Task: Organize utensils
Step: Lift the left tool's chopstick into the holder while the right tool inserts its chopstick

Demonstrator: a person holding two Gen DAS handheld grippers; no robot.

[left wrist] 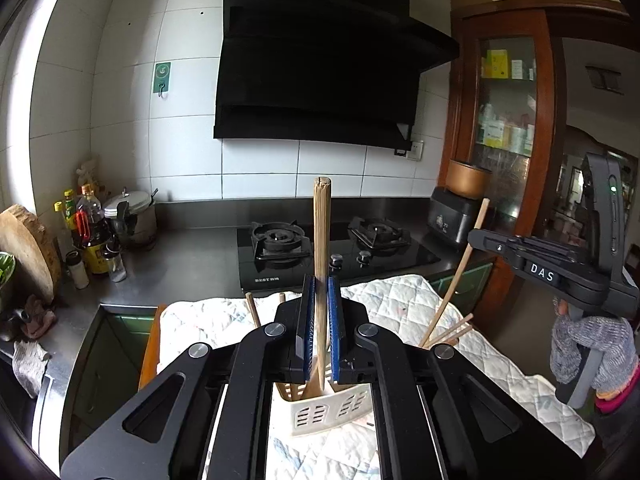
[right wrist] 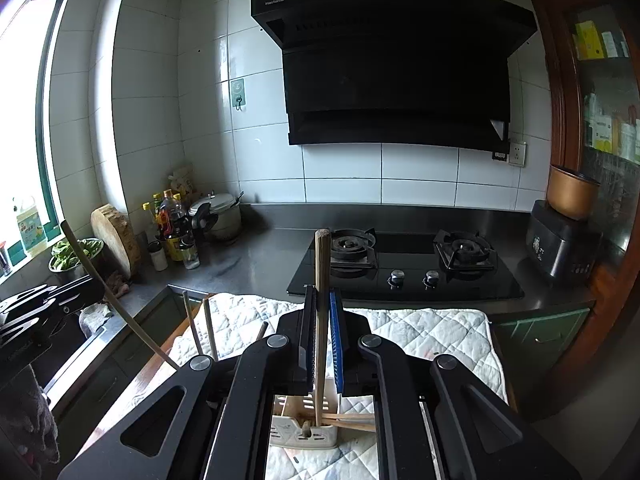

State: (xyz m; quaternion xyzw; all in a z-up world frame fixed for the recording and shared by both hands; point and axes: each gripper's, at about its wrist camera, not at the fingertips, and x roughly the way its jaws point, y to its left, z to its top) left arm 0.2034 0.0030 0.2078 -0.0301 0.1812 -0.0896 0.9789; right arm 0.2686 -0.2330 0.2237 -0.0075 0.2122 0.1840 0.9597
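Left claw [left wrist: 320, 308] is clamped on a bamboo chopstick [left wrist: 321, 232], blue pads [left wrist: 309, 320] pressing it from both sides. The stick stands near upright, its frayed top well above the claw, its lower end going down into the white holder [left wrist: 320, 408] right under the claw. Holder's rim and back are hidden behind the claw body; only the slotted front wall shows. How deep the stick sits, can't tell.

Right claw [right wrist: 322, 332] holds a second chopstick [right wrist: 322, 280], also near upright. The left pad touches it; the right blue pad [right wrist: 336, 344] looks slightly off the stick, so the grip is narrow but full contact is hard to confirm. Its tip reaches into the holder [right wrist: 304, 432] below, where more sticks lie crosswise over the rim [right wrist: 352, 420].

Holder sits on a quilted cloth [right wrist: 432, 336] over the bench. Loose sticks poke up at the cloth's left edge [right wrist: 208, 332], bases hidden behind the claw arms. From the left view the right claw [left wrist: 540, 268] is seen side-on with a thin stick [left wrist: 460, 272] slanting past it; the gloved hand [left wrist: 588, 352] is partly cut off at the frame edge. Stove [right wrist: 404, 268] and hood [right wrist: 396, 68] behind.
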